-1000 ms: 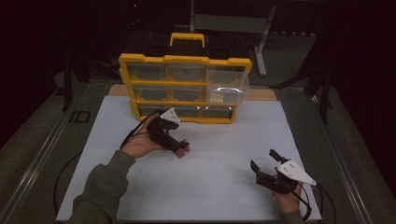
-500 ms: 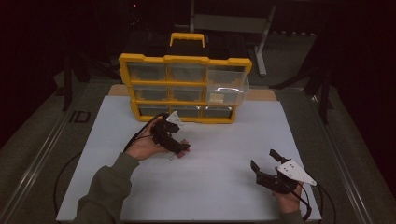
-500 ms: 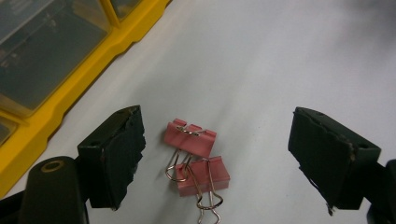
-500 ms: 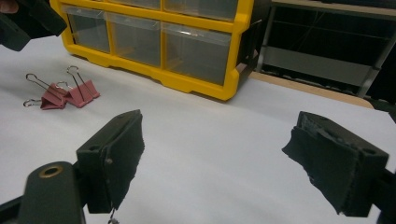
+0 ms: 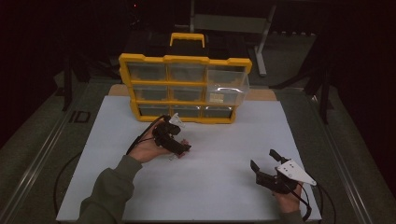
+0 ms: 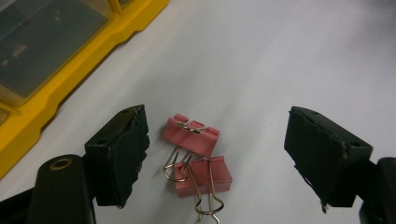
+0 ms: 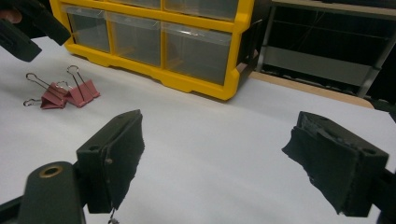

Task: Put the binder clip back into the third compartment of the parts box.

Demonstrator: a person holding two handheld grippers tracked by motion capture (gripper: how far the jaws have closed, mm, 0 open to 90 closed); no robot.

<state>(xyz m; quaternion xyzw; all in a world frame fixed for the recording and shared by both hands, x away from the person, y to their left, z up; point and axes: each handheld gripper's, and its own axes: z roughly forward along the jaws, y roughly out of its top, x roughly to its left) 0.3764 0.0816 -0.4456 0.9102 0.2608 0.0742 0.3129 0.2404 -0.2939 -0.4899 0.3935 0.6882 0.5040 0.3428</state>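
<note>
1. While two pink metal binder clips with silver wire handles (image 6: 198, 156) lie touching each other on the white sheet (image 5: 224, 154), they sit between the spread jaws of my left claw (image 5: 180, 148), nearer one jaw than the other, and neither pad presses on them.
2. My left claw's jaws have just been closing a little, yet they are apart, with the clips loose between them.
3. Seen from my right claw, the same clips (image 7: 63, 95) rest well ahead and off to one side, their wire handles pointing up and away.
4. My right claw (image 5: 264, 161) hovers low over bare sheet, well apart from the clips, with its jaws wide and nothing between them.
5. Beyond my left claw stands the yellow plastic drawer cabinet with clear drawers (image 5: 184, 88), close by the clips; its upper drawer on the right (image 5: 226, 86) is pulled out partway.
6. A black and yellow handle (image 5: 187, 38) tops the cabinet, farther off.
</note>
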